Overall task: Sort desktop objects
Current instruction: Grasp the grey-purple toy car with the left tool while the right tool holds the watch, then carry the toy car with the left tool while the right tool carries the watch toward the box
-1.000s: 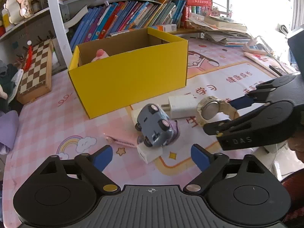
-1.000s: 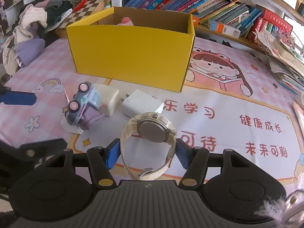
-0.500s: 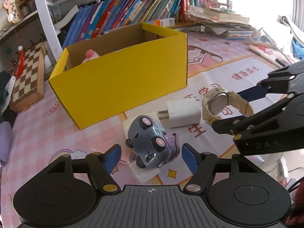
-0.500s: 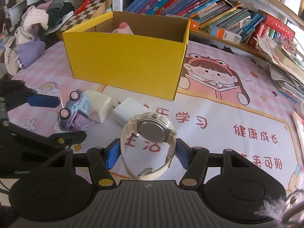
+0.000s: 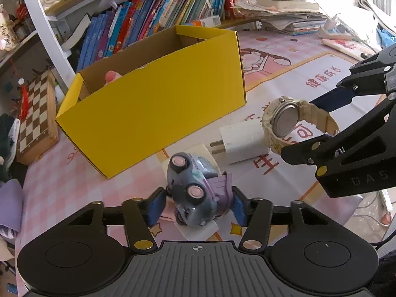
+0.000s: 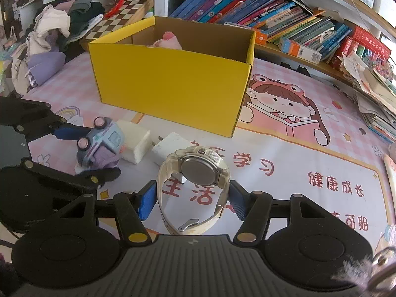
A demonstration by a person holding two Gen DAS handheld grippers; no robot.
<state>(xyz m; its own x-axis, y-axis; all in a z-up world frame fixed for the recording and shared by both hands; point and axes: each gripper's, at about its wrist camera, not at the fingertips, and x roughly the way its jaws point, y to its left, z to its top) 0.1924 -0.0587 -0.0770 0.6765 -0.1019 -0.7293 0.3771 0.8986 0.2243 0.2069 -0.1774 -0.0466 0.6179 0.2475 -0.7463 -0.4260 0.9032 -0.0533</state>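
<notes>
Pink cartoon desk mat (image 6: 309, 133) under a crowded bookshelf (image 6: 259, 17) carries everything. Lifted off it, a cream wristwatch (image 6: 200, 170) is pinched by its strap between the right gripper's (image 6: 193, 198) blue pads. To its left, the left gripper (image 5: 195, 208) has closed against a grey-purple toy car (image 5: 195, 188), seemingly gripping it. Two white chargers (image 6: 170, 146) lie between, before a yellow box (image 6: 173, 84) holding something pink.

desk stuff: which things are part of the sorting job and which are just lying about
Part of the job: toy car in the left gripper, watch in the right gripper, white charger, yellow box.

Lying about: books, chessboard, clothes pile.
</notes>
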